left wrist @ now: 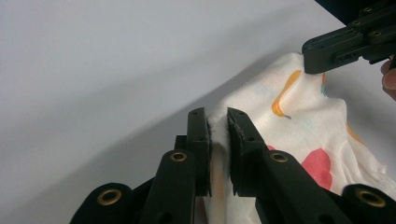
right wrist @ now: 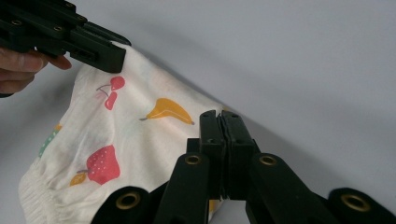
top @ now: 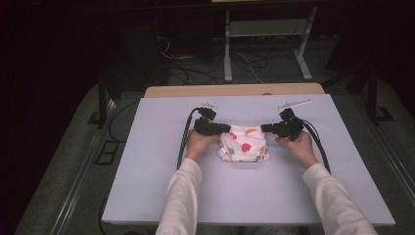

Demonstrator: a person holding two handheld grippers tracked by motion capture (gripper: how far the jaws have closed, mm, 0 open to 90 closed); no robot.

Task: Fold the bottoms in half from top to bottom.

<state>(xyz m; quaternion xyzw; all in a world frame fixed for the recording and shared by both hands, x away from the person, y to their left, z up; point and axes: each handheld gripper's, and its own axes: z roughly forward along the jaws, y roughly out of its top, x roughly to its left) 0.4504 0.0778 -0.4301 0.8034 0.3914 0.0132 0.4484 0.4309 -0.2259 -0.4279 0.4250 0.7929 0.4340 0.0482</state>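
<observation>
On table (top: 147,161), grippers pinching cloth (top: 244,144).

In the high view, the sleeves (top: 183,196) are cut off by the bottom edge, and the dark upper part of the frame is too dim to make out beyond a frame's legs (top: 266,44). The print on the cloth (top: 244,144) at centre is too small to read there. In the left gripper view, the cloth runs off the right and bottom edges, and its pinched fold is hidden between the jaws. In the right gripper view, the cloth's lower left passes out of frame.
</observation>
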